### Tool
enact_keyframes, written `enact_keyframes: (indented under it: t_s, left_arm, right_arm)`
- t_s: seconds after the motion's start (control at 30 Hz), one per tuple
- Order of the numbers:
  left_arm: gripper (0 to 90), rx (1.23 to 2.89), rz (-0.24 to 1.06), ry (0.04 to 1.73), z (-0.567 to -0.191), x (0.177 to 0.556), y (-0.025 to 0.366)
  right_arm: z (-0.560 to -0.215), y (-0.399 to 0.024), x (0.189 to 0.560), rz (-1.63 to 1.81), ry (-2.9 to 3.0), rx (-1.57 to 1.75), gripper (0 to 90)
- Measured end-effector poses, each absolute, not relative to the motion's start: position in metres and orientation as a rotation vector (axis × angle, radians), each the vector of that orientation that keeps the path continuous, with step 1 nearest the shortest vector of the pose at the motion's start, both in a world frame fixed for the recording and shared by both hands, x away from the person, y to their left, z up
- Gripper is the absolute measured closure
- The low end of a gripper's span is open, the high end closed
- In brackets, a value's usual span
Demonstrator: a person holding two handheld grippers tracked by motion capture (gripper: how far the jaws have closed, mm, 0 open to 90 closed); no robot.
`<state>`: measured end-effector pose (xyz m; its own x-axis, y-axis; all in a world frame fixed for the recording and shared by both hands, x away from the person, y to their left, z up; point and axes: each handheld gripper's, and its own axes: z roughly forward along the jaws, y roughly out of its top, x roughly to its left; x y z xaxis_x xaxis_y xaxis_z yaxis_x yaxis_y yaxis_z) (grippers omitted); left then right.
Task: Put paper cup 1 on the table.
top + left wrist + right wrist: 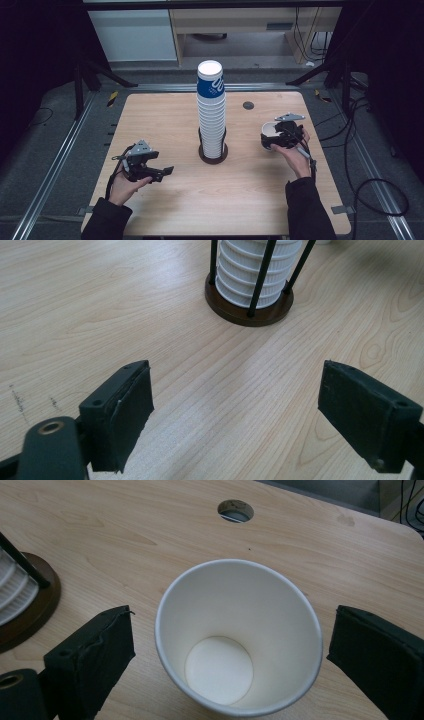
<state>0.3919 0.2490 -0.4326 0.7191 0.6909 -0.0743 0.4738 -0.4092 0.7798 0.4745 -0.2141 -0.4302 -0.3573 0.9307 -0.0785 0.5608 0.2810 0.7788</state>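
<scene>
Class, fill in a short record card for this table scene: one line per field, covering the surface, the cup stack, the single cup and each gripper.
surface: wooden table with a round hole near its far edge
stack: tall stack of paper cups, top cup blue and white, standing in a dark round holder with upright rods
single cup: white paper cup, upright, empty, standing on the table right of the stack
right gripper: open, jaws either side of the cup, pads clear of it
left gripper: open, nothing between its jaws, pointing toward the holder
</scene>
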Motion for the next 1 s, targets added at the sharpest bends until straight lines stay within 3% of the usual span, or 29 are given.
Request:
enact_keyframes:
  t_s: [1.0]
  left_arm:
    - [13.6,2.098,0.323,0.875,-0.435,0.391,0.245]
  right_arm:
    - [-0.357,-0.195,0.413,1.224,1.921,1.122,4.4]
